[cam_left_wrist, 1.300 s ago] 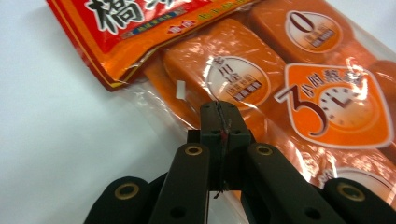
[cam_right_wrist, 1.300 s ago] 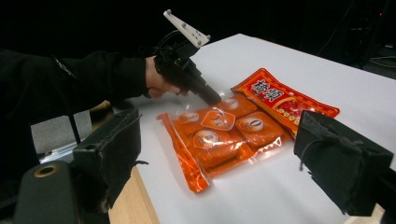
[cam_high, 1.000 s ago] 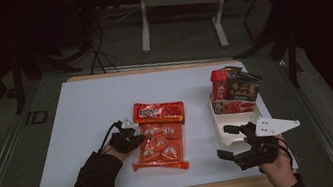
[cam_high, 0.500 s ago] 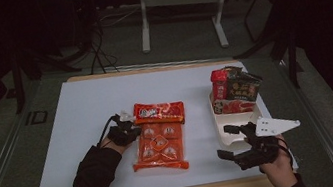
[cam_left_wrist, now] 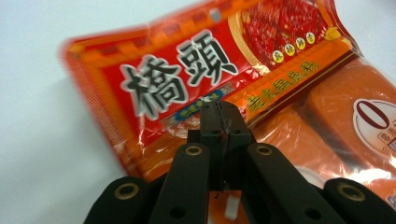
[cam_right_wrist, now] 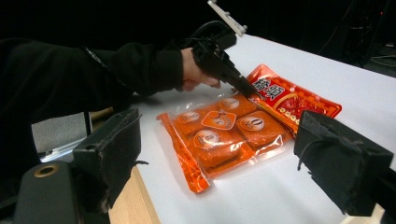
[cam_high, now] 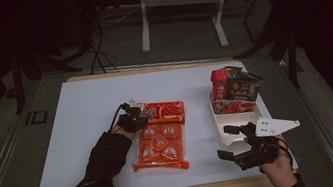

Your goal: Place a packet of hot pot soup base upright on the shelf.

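Dark floor and metal stand legs lie beyond the white bench, which sits on a wooden board. At the left of the high view, a black-sleeved forearm reaches forward and inward, its hand wrapped around the left gripper, whose tip meets the upper left corner of the orange snack packet. The packet lies flat near the middle of the bench, red header away from the person. From above, the jaws are too small to read; the left gripper view shows them pressed together over the red header with its large white characters, though whether film is pinched between them cannot be told. The right gripper view shows the same gripper angled down steeply onto the header's edge, wrist raised off the bench, and the clear window with round-labelled orange blocks inside. Farther right in the high view, a white tray holds red and dark packs. At the lower right, the right gripper hovers low near the bench's front edge, pointing left toward the packet, jaws spread wide and empty, its grey plate on top.
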Tool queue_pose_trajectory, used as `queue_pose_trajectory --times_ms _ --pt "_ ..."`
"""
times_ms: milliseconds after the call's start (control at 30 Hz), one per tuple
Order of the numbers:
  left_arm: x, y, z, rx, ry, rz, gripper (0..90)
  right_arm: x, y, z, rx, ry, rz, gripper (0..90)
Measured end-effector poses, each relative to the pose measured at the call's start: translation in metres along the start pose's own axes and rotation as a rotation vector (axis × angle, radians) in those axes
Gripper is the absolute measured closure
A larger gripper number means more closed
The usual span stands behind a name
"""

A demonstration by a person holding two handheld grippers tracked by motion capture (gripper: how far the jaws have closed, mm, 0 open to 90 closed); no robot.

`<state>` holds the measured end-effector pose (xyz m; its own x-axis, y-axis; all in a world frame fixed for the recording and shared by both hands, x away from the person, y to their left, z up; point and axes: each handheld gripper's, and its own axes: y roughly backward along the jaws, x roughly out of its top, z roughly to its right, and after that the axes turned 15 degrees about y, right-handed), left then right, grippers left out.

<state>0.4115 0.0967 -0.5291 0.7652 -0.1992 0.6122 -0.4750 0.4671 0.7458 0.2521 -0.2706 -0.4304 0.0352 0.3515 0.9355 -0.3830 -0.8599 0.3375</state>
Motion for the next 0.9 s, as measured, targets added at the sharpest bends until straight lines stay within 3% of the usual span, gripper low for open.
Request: queue_pose_trajectory --times_ms 133,300,433,700,900 --pt "0.003 -0.005 0.009 0.014 -0.043 -0.03 90.0 0.0 0.0 0.0 0.0 -0.001 0.0 14.7" --pt "-0.002 -0.003 0.013 0.021 -0.053 -0.025 90.0 0.0 0.002 0.0 0.0 0.0 0.005 14.7" --pt "-0.01 0.001 0.019 -0.014 -0.048 -0.03 90.0 0.0 0.002 0.0 0.0 -0.005 0.005 14.7" --pt "-0.025 0.01 0.04 -0.004 -0.094 -0.059 90.0 0.0 -0.001 -0.002 0.005 0.0 -0.002 14.7" --pt "-0.032 0.015 0.042 -0.044 -0.094 -0.067 90.0 0.0 0.0 -0.002 0.002 -0.003 0.0 14.7"
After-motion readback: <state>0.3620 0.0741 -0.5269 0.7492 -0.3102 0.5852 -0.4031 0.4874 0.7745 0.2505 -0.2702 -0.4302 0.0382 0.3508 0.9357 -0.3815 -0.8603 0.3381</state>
